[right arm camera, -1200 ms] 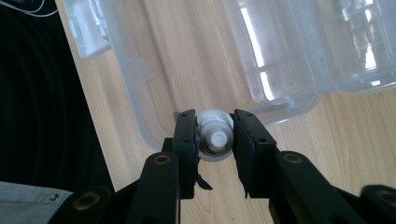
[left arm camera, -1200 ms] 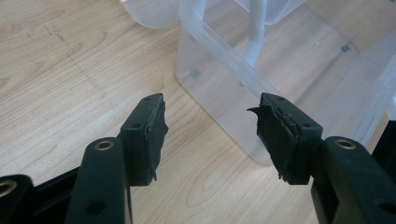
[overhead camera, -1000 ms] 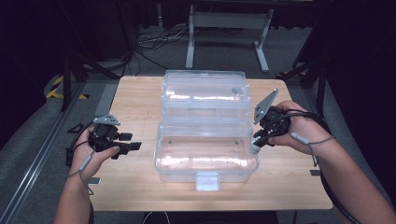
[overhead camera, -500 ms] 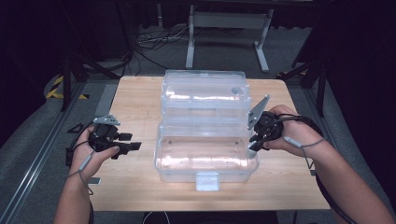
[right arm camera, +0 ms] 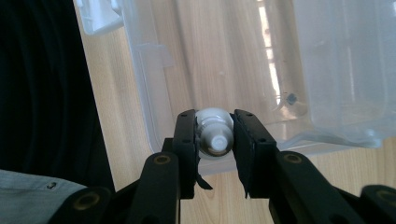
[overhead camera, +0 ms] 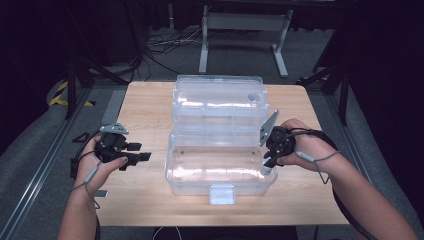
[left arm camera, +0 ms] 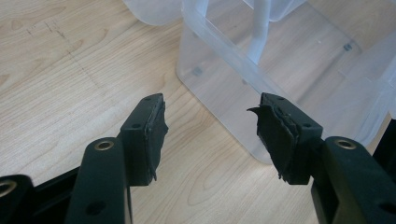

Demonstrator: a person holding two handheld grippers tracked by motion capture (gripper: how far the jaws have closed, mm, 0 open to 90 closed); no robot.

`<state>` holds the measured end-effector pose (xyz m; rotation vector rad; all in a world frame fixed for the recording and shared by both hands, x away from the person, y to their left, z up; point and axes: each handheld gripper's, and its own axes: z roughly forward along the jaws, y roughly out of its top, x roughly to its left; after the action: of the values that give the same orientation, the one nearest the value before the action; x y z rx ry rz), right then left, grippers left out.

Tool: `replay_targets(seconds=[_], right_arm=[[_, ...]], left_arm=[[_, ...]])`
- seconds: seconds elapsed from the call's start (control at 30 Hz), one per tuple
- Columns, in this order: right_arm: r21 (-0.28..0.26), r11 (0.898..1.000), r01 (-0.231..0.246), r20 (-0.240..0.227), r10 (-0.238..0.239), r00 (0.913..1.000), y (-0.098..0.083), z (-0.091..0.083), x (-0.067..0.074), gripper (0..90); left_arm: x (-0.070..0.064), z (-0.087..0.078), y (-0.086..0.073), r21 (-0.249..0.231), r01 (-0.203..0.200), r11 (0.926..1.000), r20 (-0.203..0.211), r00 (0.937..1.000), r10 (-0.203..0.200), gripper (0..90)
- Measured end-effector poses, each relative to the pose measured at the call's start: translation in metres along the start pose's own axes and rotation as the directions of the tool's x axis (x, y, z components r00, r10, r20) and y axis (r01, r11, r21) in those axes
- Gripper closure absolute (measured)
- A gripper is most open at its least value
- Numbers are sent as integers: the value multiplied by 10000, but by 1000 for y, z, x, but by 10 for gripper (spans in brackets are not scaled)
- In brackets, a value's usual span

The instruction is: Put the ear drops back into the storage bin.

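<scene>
A clear plastic box (overhead camera: pixel 200 186) stands open on the wooden table (overhead camera: pixel 145 105), its lid tilted back and an inner tray raised. My right gripper (overhead camera: pixel 268 161) hangs over the box's right end, pointing down, shut on a small white tube (overhead camera: pixel 267 170). In the right gripper view the tube's round white end (right arm camera: pixel 215 136) sits squeezed between the black pads (right arm camera: pixel 186 135), above the box's rim (right arm camera: pixel 154 107). My left gripper (overhead camera: pixel 144 153) rests left of the box, open, pointing at it. In the left gripper view its jaws (left arm camera: pixel 210 121) stand wide apart with nothing between them, before the box's corner (left arm camera: pixel 219 88).
A white latch (overhead camera: pixel 221 194) hangs from the box's front wall. A metal stand (overhead camera: pixel 242 22) and cables (overhead camera: pixel 160 42) lie on the floor beyond the table's far edge. Bare wood lies left of the box and along the front edge.
My right hand has come down and a little inward with the white tube, now closer to the box's right end. The left hand has stayed still.
</scene>
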<state>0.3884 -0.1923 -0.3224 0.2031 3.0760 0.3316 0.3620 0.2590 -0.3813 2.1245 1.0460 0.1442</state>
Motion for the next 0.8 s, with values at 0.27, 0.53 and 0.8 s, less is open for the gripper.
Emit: replay_targets(seconds=[0.27,0.53,0.8], right_arm=[[329,9994,108,-50,-106,9999,0,16,-1,713],[586,9983,39,-171,-29,9998,-1,25,0,713],[834,9964,128,-226,-109,9997,-2,37,0,713]], left_arm=[[0,0,0,18,38,10000,15,10000,-38,427],[1,1,0,42,29,10000,12,10000,-29,427],[1,1,-1,48,54,10000,16,10000,-54,427]])
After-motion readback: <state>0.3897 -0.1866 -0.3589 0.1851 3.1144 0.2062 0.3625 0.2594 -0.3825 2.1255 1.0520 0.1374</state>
